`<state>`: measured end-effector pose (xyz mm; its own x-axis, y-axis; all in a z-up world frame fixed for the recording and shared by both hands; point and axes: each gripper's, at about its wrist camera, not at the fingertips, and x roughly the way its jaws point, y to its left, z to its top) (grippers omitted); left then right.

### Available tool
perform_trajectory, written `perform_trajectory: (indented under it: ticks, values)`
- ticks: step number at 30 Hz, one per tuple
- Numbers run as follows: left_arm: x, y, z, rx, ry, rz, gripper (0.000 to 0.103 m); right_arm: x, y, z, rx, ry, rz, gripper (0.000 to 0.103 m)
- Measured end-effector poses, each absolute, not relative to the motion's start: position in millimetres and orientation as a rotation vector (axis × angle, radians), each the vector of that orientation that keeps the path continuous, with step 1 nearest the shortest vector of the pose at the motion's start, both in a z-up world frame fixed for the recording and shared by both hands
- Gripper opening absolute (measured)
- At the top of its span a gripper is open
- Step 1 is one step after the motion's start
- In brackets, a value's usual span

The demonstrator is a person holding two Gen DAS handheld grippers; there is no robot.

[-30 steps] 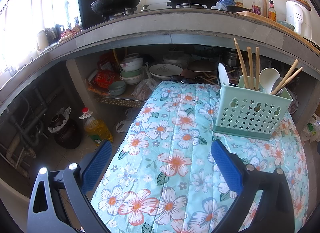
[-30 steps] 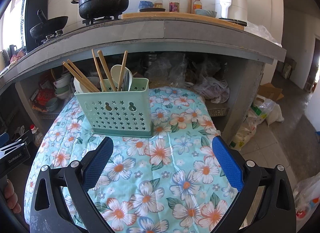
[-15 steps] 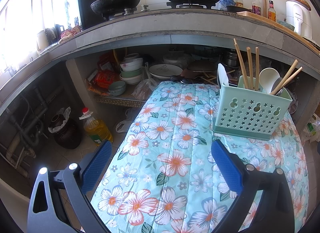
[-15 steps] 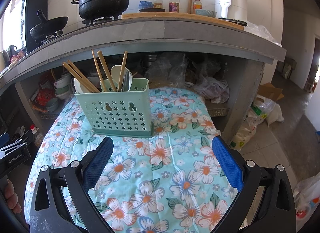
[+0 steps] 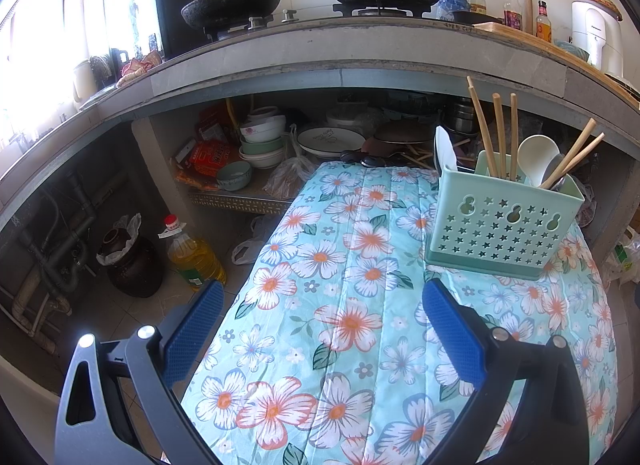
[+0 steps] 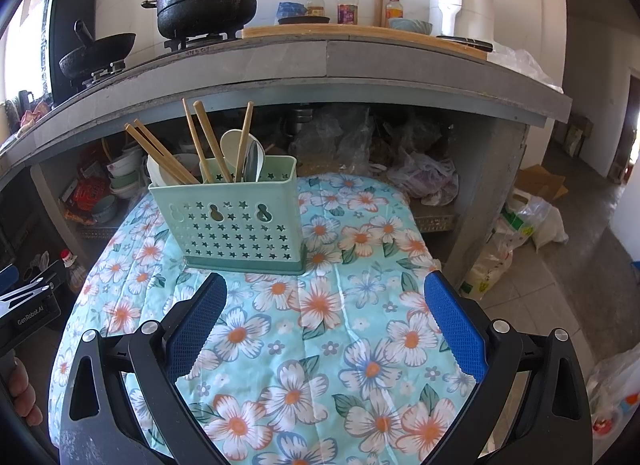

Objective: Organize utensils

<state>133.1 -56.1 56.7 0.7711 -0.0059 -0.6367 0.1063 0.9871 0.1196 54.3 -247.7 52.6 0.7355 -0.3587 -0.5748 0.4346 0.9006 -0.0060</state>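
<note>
- Left gripper [image 5: 320, 323] low in frame, fingers spread wide, holding nothing
- Right gripper [image 6: 326, 319] likewise spread and empty
- Caddy [image 6: 236, 221] sits upper left of centre on the floral cloth [image 6: 360, 305], chopsticks [image 6: 202, 141] and spoons [image 6: 234, 145] inside
- Nothing has moved in the last second; organizing looks finished

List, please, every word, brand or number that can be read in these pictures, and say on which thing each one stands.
"GenRobot.AI": on the body of the left gripper, seen at the edge of the right wrist view.
White appliance: a small brand mark, too small to read.
Bottle labels: blurred.
Red packets under the counter: print unreadable.
Plate: faint lettering, unreadable.
</note>
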Motion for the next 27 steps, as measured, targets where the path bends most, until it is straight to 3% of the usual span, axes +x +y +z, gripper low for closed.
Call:
perform_trajectory:
  ticks: [27]
  values:
    - [133.2, -54.5, 57.1, 0.148, 0.69, -0.059, 0.097, 54.6, -247.5, 51.5, 0.134, 0.602, -0.437, 0.095]
